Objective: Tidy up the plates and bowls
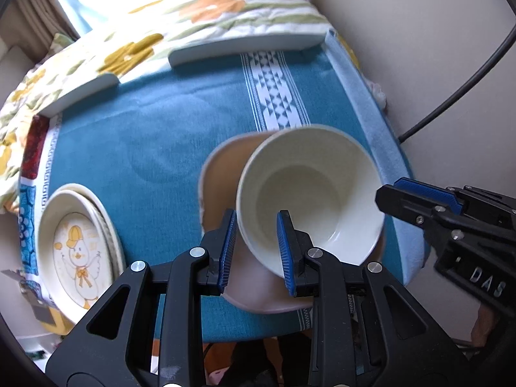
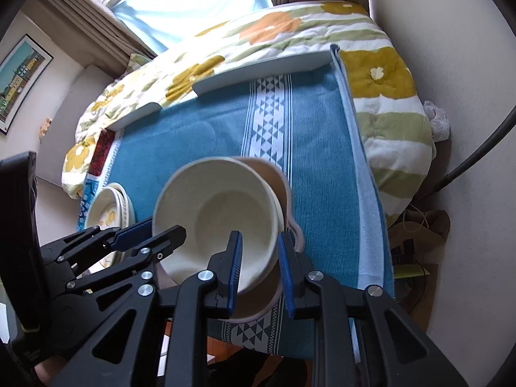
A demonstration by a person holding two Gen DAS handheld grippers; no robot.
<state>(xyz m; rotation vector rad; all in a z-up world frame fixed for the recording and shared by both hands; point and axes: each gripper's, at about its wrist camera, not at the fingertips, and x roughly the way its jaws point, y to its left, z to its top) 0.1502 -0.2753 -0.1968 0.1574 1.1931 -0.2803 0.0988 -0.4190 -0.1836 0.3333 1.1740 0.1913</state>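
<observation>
Two grippers (image 1: pixel 256 248) (image 2: pixel 259 266) clamping cream bowl (image 1: pixel 309 190) rim (opposite sides), above pink bowl (image 1: pixel 222 174)

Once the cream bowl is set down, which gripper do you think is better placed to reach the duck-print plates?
Probably left: the duck-print plates lie beside the left gripper, while the right gripper clamps the cream bowl at the opposite rim, farther away.

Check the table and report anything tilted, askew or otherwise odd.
The white bowl sits tilted, not nested flat in the pinkish-brown dish beneath it. The left tool and right tool both pinch its rim from opposite sides. The duck-print plates are stacked slightly offset. Nothing looks spilled or broken.
</observation>
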